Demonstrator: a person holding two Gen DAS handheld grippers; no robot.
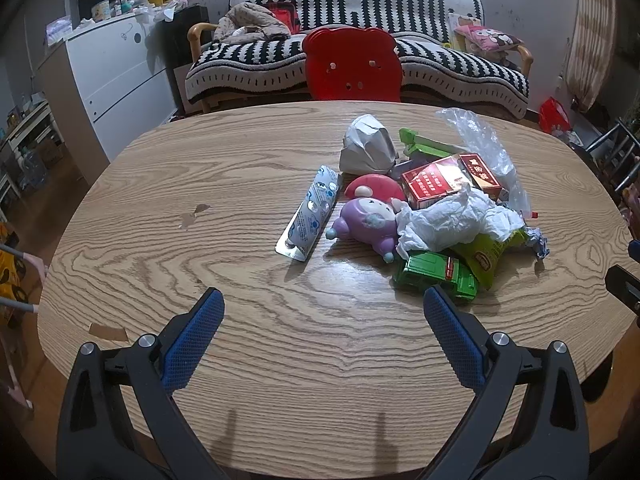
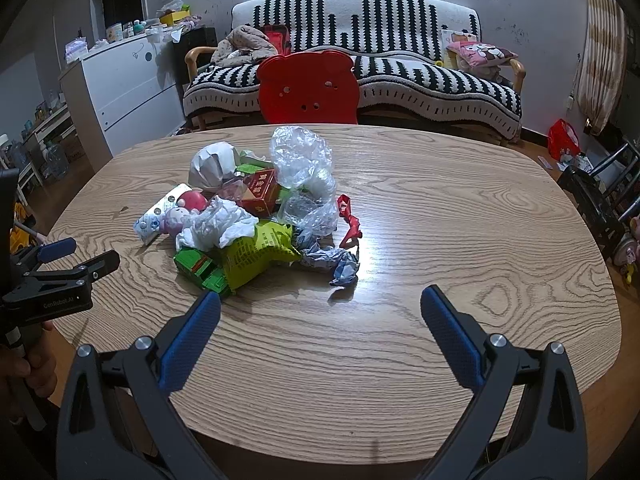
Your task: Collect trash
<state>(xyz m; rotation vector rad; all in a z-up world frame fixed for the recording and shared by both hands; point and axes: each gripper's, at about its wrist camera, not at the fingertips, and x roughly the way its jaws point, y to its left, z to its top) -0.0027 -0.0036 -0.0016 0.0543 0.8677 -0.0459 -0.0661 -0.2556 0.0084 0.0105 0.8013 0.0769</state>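
Both tools spread wide – left tool [image 1: 324,300], right tool [image 2: 320,300]; left marked "GenRobot.AI"; red carton [image 1: 448,184] lettering unreadable

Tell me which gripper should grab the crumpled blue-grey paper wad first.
Probably the right gripper: open, the crumpled blue-grey paper wad lies just ahead between its fingers. The left gripper sees it far right.

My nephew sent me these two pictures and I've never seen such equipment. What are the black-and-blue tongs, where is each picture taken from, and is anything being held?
The tongs are two hand-held grippers, each carrying a camera that looks out along its fingers. One picture comes from the left gripper, the other from the right gripper. Both are open and hold nothing. On the wooden table lies a pile: crumpled tissue, a red carton, clear plastic bag, a green toy truck and a purple doll.
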